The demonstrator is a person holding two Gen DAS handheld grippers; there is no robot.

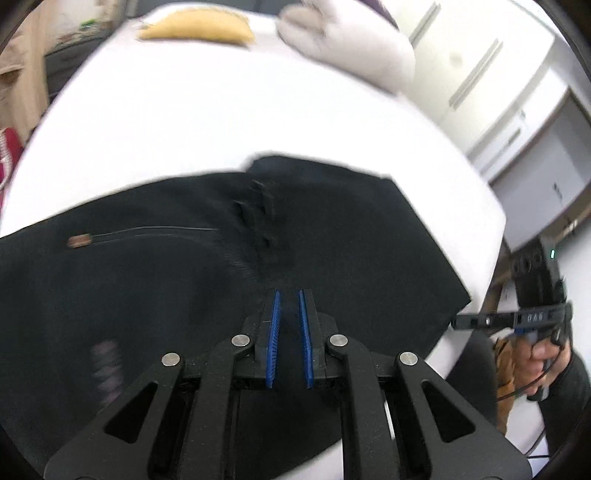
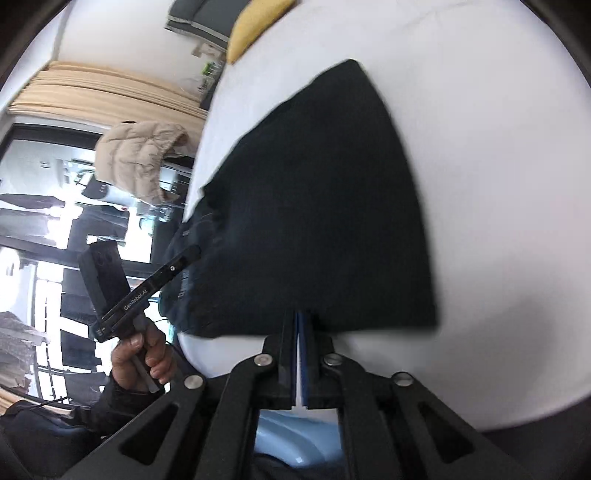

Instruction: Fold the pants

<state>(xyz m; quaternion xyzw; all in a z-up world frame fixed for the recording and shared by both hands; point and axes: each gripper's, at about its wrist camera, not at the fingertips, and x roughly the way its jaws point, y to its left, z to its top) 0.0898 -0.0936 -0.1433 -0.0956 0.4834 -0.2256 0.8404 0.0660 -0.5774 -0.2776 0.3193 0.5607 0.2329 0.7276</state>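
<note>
White table (image 1: 221, 122): black pants (image 1: 147, 280) near edge; yellow cushion (image 1: 195, 27), grey bundle (image 1: 343, 44) far. Left gripper (image 1: 289, 295), right gripper (image 2: 298, 317) each clenched on pants.

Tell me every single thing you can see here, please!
pants: one pair, black, spread flat on the table, nearest the grippers
table: one, white top, under the pants
yellow cloth: one, yellow, far edge of the table
pale cloth bundle: one, off-white, far right corner of the table
puffy jacket: one, beige, hanging beyond the table's edge
cabinets: white, beside the table
left gripper: one, black with blue pads, closed on the pants fabric
right gripper: one, black with blue pads, closed at the pants' near edge
hands: two, each holding a gripper handle
</note>
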